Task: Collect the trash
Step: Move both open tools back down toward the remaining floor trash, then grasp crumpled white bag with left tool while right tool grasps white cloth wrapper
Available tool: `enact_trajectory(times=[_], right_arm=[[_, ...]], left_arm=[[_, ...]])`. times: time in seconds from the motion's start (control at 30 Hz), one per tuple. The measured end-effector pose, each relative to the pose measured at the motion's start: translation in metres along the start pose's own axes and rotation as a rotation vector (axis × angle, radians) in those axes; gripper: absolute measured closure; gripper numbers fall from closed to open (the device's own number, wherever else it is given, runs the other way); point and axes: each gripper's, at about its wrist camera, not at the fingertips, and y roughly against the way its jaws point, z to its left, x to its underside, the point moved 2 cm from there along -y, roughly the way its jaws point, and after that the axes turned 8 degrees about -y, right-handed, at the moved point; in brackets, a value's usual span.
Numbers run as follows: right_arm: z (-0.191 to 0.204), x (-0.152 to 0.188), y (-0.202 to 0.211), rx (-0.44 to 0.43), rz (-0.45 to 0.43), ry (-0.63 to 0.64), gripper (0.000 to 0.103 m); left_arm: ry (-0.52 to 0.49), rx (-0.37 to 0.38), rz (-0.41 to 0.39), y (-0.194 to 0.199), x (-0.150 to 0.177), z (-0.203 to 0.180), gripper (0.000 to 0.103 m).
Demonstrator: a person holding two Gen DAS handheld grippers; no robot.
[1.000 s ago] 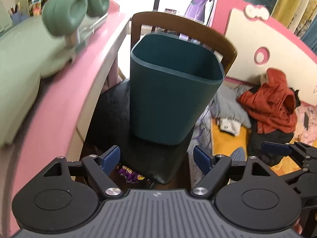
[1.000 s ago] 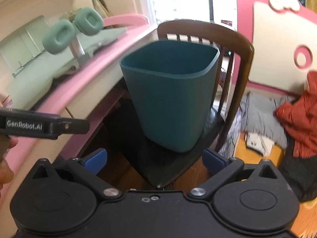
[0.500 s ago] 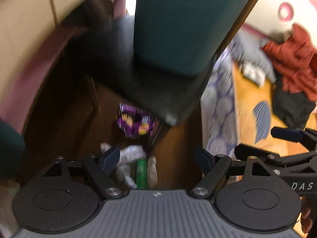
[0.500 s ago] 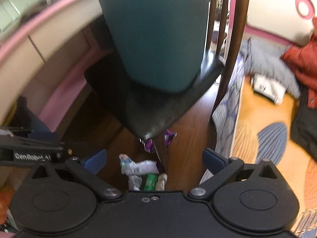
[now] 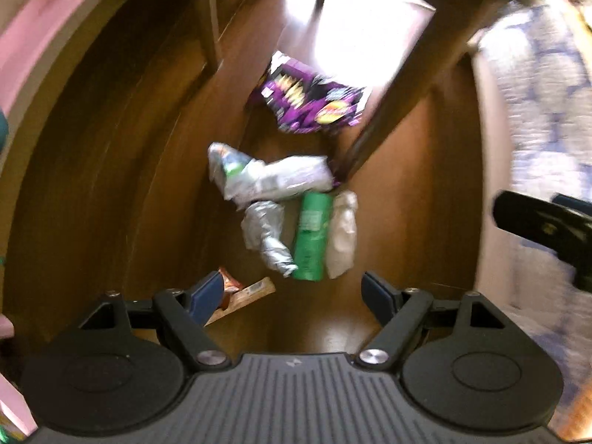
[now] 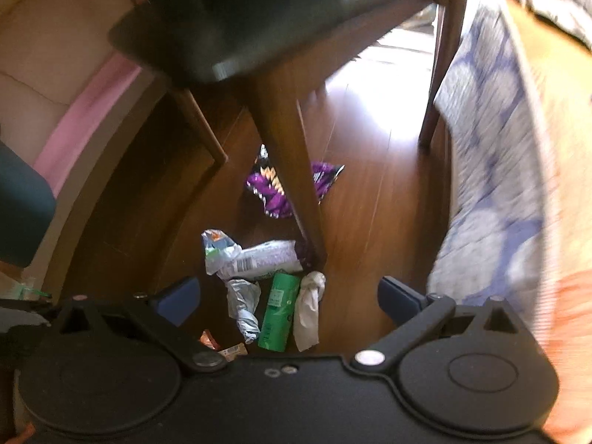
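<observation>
A: So where's the trash?
B: Green tube (image 5: 311,236) lies ahead between the left gripper (image 5: 292,292) jaws, long axis running straight away from them. Crumpled white wrappers (image 5: 273,179) touch it; purple bag (image 5: 309,101) beyond, by the chair leg (image 6: 288,170).
A: Jaws?
B: Both spread wide, holding nothing; right gripper (image 6: 288,298) too. Wood floor (image 5: 407,222). Blurry, probably a bedspread (image 6: 492,170) right.

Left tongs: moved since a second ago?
Yes. The left tongs dropped from bin height to floor level, now facing the green can beside the chair leg.
</observation>
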Motion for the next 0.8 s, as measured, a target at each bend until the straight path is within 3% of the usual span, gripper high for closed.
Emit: enact_trajectory(times=[0.23,0.47,0.8], right_arm=[[-0.014,0.023,-0.106,0.037,0.061,-0.059,0.005],[-0.050,0.041,-0.202,0.075,0.131,-0.219,0.016],[-0.059,0.066,-0.287,0.097,0.209,-0.140,0.029]], left_arm=[[0.074,-0.033,0.043,-0.100,-0.007,0.025,0.022],[0.091,-0.038,0.082,-0.186,-0.015,0.031,0.022],[0.147,-0.034,0.171,-0.275,-0.011,0.046,0.022]])
